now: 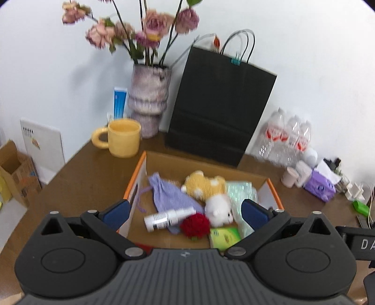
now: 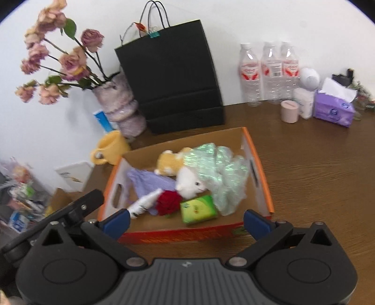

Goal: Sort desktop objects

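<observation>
Cardboard box (image 2: 257, 164) holds the small items heaped together. Both my left tool (image 1: 185, 211) and right tool (image 2: 186, 220) hover spread wide, gripping nothing; whichever item I grip, I centre it between the pads.

A plain white wall (image 2: 281, 21) rises behind the brown wooden table (image 2: 316, 176).

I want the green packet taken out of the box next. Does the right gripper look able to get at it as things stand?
Probably yes. The right gripper is open, and the green packet lies uncovered near the cardboard box's front wall, beside the red flower. Only that low wall lies between them.
</observation>
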A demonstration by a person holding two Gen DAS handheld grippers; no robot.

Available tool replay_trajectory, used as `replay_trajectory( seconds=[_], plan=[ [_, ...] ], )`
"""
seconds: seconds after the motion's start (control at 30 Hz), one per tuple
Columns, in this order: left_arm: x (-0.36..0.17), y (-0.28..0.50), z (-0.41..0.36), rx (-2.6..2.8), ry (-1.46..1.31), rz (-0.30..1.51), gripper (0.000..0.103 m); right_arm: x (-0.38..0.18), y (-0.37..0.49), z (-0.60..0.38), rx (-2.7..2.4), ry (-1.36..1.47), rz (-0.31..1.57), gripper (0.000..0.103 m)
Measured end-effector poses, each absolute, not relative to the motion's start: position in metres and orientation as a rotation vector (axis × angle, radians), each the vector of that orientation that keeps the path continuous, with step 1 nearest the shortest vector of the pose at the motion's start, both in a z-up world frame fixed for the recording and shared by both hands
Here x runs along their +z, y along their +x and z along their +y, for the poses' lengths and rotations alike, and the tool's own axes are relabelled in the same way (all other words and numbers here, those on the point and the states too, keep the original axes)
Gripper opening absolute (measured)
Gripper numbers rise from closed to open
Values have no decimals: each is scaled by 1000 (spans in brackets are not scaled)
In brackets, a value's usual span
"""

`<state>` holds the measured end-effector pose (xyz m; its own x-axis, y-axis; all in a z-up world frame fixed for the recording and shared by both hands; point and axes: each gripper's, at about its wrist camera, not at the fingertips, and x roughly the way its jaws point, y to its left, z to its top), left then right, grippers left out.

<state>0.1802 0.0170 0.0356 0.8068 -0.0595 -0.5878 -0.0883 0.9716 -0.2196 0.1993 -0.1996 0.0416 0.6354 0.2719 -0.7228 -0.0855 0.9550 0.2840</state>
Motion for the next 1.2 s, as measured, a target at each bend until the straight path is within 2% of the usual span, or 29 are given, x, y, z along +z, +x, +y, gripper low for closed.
replay_trajectory(
  seconds=[0.43,0.8,1.2],
  plan=[
    [14,200,16,-7,-248,849,103,23,212,-199,157,189,977,103],
    [13,198,9,-20,-211,894,103,27,202,-196,184,162,977,103],
    [27,159,12,-11,-238,815,103,47,165,-191,207,111,876,103]
  ],
)
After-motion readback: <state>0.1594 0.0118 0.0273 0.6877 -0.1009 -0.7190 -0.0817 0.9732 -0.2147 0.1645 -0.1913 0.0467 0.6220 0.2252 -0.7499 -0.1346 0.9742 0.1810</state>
